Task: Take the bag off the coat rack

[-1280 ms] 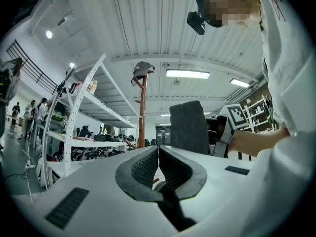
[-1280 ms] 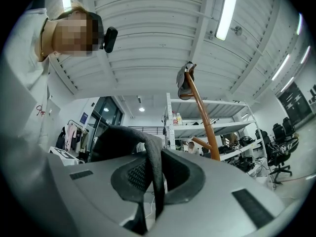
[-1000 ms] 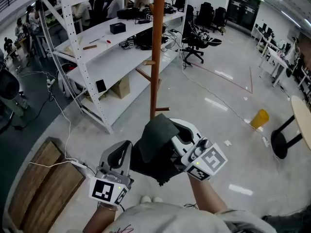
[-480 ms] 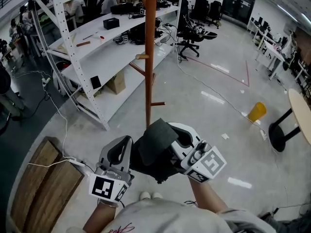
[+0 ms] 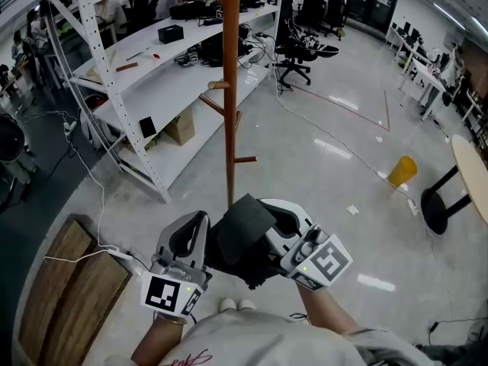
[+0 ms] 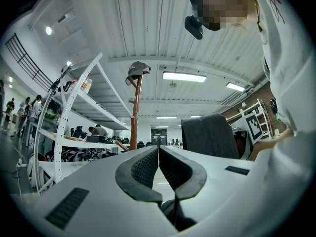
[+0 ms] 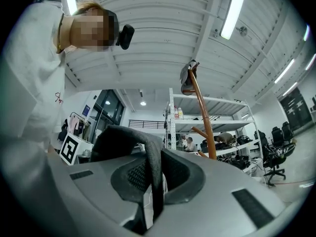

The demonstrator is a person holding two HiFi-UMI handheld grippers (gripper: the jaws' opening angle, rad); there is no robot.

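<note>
Right tongs [image 7: 153, 174]: clenched on the strap of the bag [image 7: 118, 137]. Only the right gripper view shows this. The dark strap runs up between the two pads and loops over to the left.

Head view: the right tongs [image 5: 276, 213] are mostly buried under the bag [image 5: 242, 239], so the grip can't be read there. This view does place the bag. It is low in front of the person's torso, between the two grippers and clear of the pegs on the coat rack [image 5: 229, 90]. The pole's foot is hidden behind the bag.

Left tongs [image 6: 158, 157]: clenched on nothing, pads meeting at the tips. The left gripper view shows the bag [image 6: 210, 135] as a grey panel off to the right, apart from the pads. In the head view the left tongs [image 5: 197, 231] sit just beside the bag's left edge, and contact can't be told from there.

Both gripper views look upward and catch a cap [image 6: 138, 69] on top of the rack pole. The head view cuts the pole off at the frame's top.

Head view only:
- white shelving [image 5: 137, 75] left of the rack
- office chairs [image 5: 305, 52] behind
- a yellow container [image 5: 402, 171] on the floor at right
- wooden boards [image 5: 69, 280] at lower left
</note>
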